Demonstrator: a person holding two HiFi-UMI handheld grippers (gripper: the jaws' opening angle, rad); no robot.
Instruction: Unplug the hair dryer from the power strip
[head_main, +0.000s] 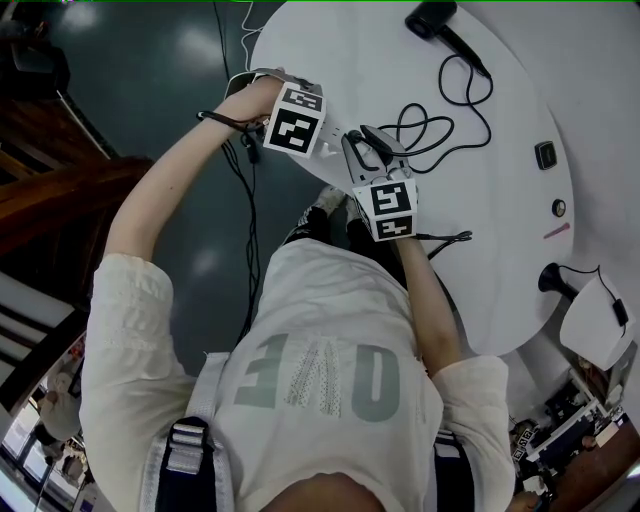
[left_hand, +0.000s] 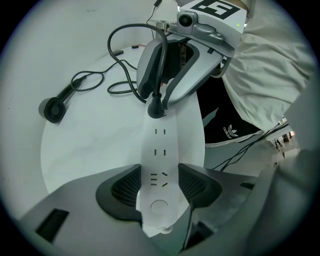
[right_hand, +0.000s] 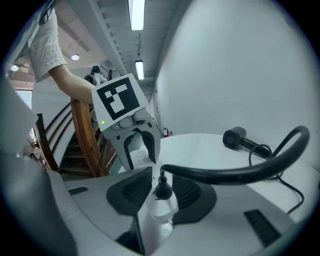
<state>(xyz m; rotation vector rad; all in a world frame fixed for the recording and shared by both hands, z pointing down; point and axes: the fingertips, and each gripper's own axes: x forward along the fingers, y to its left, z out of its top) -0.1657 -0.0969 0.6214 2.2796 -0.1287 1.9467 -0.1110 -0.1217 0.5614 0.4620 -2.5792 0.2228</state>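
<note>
White round bench (head_main: 520, 100), stairs and dark floor behind it. You've got the strip (left_hand: 167, 150) spanned between both tools at the near edge. The left hand-held gripper (left_hand: 160, 192) is clamped across the strip's switch end. The right hand-held gripper (right_hand: 161, 192) is pinched narrow on the plug (left_hand: 155, 107) at the far end. The plug looks seated in its socket, and the dryer (head_main: 432, 18) lies well apart at the far side with its cord (right_hand: 235, 170) looped between. Risks as I see them: the left grip covers only the strip's tip, so a hard pull could lever the strip out of those jaws. If the right jaws sit on the plug's tapered neck rather than its body, they'll likely slide off or strain the cord. Pull off-axis and the pins may bind. When it pops free, the recoil could drag the cord loops and the dryer.
</note>
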